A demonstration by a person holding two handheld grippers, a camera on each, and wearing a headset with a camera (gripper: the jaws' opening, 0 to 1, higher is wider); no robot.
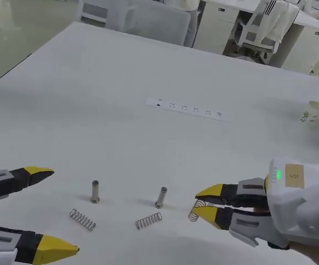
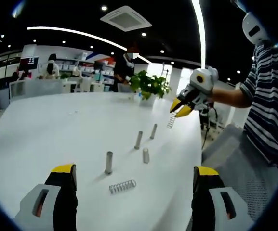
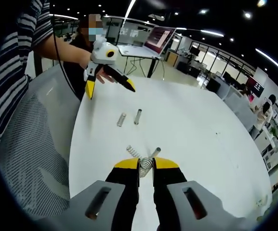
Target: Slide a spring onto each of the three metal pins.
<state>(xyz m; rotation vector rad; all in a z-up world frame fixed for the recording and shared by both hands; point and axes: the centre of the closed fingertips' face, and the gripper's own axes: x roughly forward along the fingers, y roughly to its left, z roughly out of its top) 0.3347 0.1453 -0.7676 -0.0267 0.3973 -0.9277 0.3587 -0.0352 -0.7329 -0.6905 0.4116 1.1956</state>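
One spring is clamped between the almost closed, yellow-tipped jaws of the right gripper. It sticks out a little past the tips, and in the left gripper view it hangs from those jaws clear of the white table. Just beyond the right gripper's tips stands the first pin, upright on the table. It is near the held spring, and the head view shows a gap between them. A second spring lies flat on the table just ahead of the same jaws, beside that pin. Farther out along the right gripper's line, towards the left gripper, the second pin stands upright with a third spring lying flat just beside it. Both of these pins are bare. The left gripper's jaws are spread wide and hold nothing. In its own view the second pin stands a short way ahead between the jaws, nearer the left one. The third spring lies closer in, between the pin and the tips and about midway across the gap. A white power strip lies on the table well beyond both grippers in the head view.
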